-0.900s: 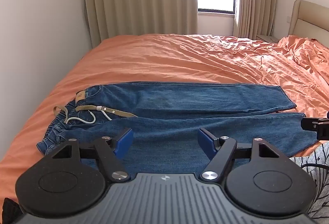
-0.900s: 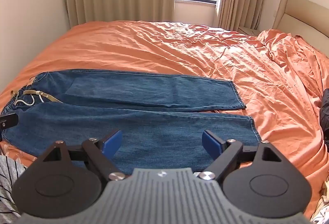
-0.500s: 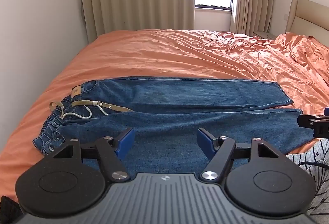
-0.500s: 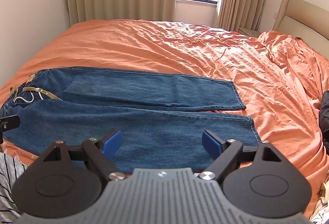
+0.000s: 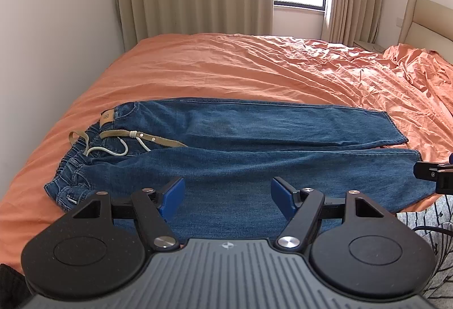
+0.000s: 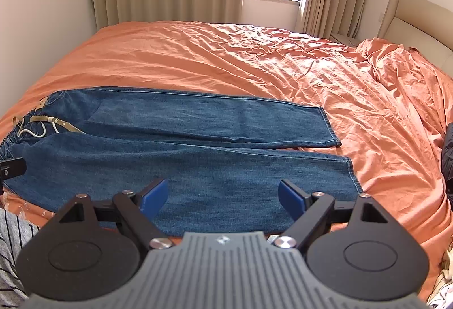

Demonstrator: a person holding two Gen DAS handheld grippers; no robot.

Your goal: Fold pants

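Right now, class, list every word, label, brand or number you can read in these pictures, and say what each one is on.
Tan patch on the blue denim jeans waistband: lettering too small and blurred to read.
Small emblem on the left hand-held gripper body: a symbol, no words.
Nothing else legible.

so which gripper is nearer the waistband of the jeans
Left. The left gripper hovers open by the waistband end; the right gripper hovers open toward the leg hems.
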